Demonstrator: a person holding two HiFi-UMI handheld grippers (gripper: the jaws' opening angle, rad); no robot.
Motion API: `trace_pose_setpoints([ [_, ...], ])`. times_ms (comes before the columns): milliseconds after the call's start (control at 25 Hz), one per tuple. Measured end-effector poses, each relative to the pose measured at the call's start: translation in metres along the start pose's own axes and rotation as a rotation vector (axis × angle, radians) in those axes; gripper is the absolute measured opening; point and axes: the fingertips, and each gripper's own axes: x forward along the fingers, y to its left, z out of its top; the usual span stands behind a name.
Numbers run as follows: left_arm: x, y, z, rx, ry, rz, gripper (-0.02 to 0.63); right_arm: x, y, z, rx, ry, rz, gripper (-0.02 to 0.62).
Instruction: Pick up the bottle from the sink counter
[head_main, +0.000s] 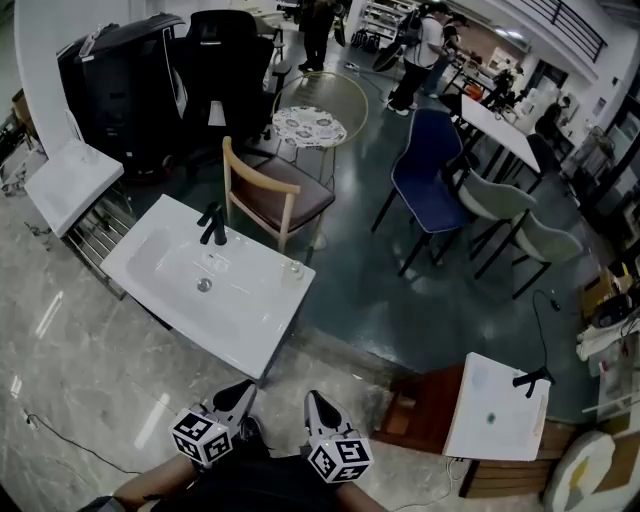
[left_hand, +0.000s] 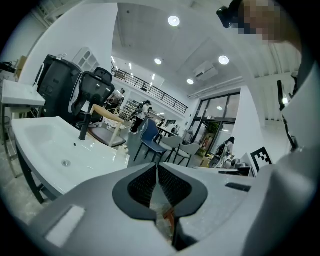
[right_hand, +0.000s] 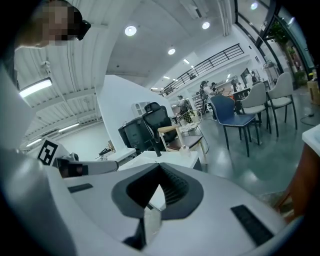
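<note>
A small clear bottle (head_main: 293, 268) stands upright near the far right corner of the white sink counter (head_main: 255, 320). The counter has a black faucet (head_main: 212, 225) and a drain (head_main: 204, 285). My left gripper (head_main: 243, 390) and right gripper (head_main: 313, 398) hang side by side short of the counter's near corner, both shut and empty. The left gripper view has its jaws (left_hand: 156, 166) closed together, with the bottle (left_hand: 122, 150) well ahead on the counter. The right gripper view also has closed jaws (right_hand: 159, 165), and the bottle (right_hand: 183, 149) shows beside the faucet (right_hand: 156, 149).
A wooden chair (head_main: 270, 195) stands just behind the counter. Further right are a blue chair (head_main: 425, 175) and grey chairs. Another white sink (head_main: 497, 408) sits on a wooden stand at lower right, and a third (head_main: 72, 180) at left. People stand far back.
</note>
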Motion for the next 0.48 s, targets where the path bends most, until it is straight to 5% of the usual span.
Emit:
trace_pose_setpoints([
  [480, 0.046, 0.043, 0.005, -0.028, 0.031, 0.001, 0.000, 0.040, -0.029, -0.005, 0.042, 0.050, -0.054, 0.008],
])
